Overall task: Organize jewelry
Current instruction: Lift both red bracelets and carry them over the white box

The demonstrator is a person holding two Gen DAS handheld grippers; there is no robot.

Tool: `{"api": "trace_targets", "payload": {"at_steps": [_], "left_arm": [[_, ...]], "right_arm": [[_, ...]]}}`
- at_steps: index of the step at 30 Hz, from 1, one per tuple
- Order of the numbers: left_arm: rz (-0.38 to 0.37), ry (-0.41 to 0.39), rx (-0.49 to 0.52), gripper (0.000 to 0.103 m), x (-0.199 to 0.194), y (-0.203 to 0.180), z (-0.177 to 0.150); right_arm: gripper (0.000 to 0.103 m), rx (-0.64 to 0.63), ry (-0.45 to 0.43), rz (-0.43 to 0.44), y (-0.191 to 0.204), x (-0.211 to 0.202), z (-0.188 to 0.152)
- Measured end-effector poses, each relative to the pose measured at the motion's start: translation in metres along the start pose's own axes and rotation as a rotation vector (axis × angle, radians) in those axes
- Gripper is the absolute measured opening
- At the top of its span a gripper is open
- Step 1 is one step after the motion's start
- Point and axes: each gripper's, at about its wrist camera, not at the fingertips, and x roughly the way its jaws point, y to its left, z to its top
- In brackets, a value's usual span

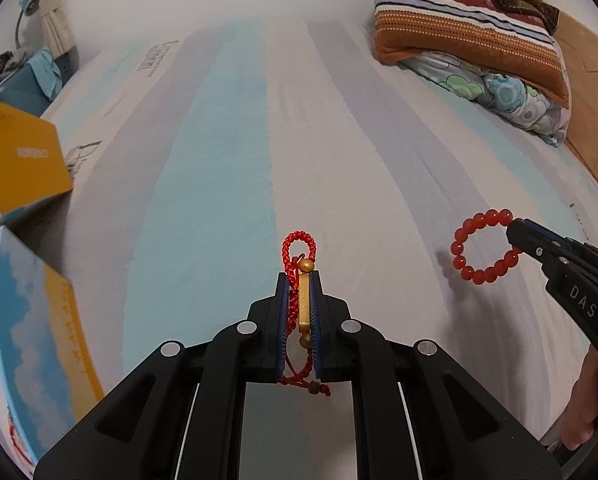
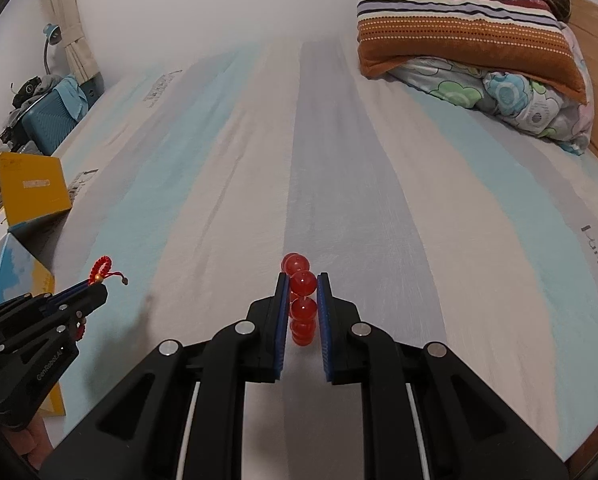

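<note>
1. Red braided cord bracelet (image 1: 299,248) with its gold bar is pinched in my left tool (image 1: 299,280), lifted above the bed (image 1: 227,152).
2. My right tool (image 2: 302,280) is clamped on a red bead bracelet (image 2: 301,284), also above the bed.
3. Toward the bed's left edge stand yellow boxes (image 1: 25,156).
4. At the bed's far right corner sits a striped pillow (image 2: 467,24) on a floral quilt (image 2: 511,96).

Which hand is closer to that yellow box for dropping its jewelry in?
Probably the left hand-held gripper: it holds the red cord bracelet, and the yellow box sits on its side, away from the right hand-held gripper.
</note>
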Motion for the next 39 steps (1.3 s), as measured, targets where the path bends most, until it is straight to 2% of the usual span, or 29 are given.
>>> {"api": "trace_targets", "payload": {"at_steps": [20, 31, 39], "left_arm": [[0.047, -0.067, -0.044, 0.009, -0.080, 0.053, -0.037], [0.079, -0.102, -0.098, 0.009, -0.122, 0.095, -0.052], [0.110, -0.139, -0.146, 0.010, -0.149, 0.134, -0.068]], "right_arm": [[0.013, -0.060, -0.053, 0.038, 0.067, -0.073, -0.014], [0.013, -0.105, -0.107, 0.105, 0.120, -0.106, -0.014], [0.013, -0.152, -0.127, 0.172, 0.170, -0.115, -0.017]]}}
